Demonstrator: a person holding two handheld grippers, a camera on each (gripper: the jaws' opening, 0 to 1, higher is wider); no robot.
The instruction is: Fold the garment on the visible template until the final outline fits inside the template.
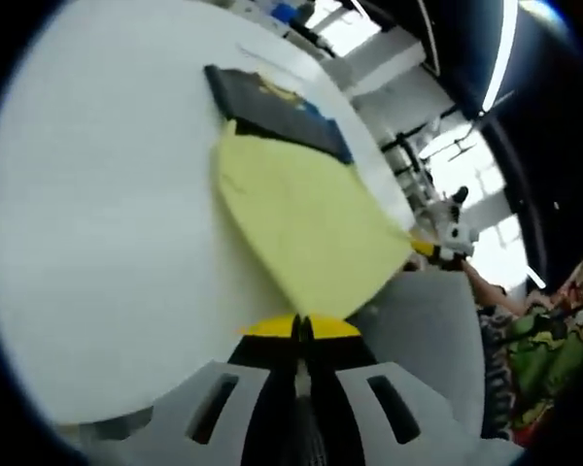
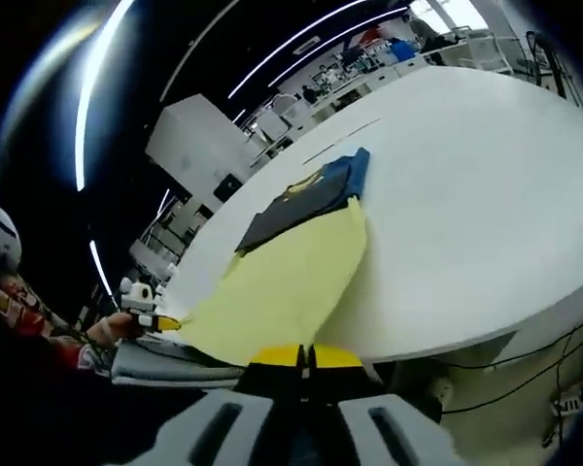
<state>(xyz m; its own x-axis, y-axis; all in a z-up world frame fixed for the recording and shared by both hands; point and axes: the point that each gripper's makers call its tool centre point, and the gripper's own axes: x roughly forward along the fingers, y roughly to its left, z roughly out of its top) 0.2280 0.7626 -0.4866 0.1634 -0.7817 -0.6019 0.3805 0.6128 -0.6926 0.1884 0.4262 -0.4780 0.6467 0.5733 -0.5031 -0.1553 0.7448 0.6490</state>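
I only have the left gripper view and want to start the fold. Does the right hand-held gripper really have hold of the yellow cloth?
Observer: Yes. In the right gripper view, the right hand-held gripper has its jaws together on the near edge of the yellow cloth.
Operator: Is there anything below the table rim on that side that the cloth could snag on?
Observer: Cables hang under the white table there. They are off to one side and do not touch the cloth.
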